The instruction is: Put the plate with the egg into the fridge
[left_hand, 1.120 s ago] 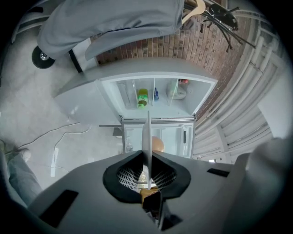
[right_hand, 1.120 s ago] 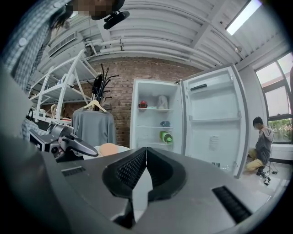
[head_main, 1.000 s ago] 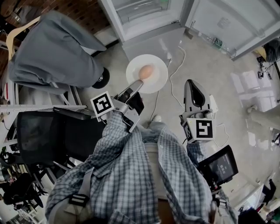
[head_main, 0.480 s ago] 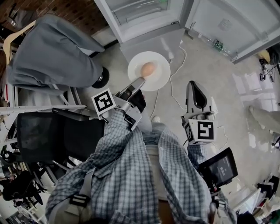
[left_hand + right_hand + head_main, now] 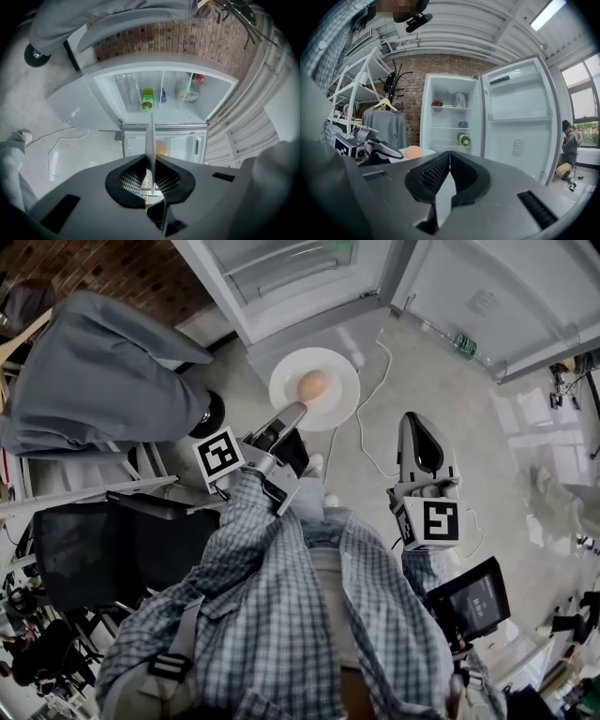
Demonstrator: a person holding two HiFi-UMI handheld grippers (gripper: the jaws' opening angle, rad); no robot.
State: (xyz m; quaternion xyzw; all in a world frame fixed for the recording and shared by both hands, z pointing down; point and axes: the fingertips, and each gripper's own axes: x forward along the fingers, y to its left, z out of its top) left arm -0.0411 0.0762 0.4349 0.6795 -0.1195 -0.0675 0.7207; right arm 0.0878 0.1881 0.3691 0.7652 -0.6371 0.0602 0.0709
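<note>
The left gripper [image 5: 298,414] was clamped on the near rim of the plate [image 5: 339,395]. The plate carried 1 egg [image 5: 312,383] and was held above the floor, its far rim close to the front edge of the open fridge [image 5: 281,277]. The door [image 5: 506,296] stood swung wide to the right. The right gripper [image 5: 419,439] was closed on nothing, well apart from the plate.

The left claw [image 5: 296,411] seemingly grips the plate [image 5: 343,390] bearing the egg [image 5: 312,383].
</note>
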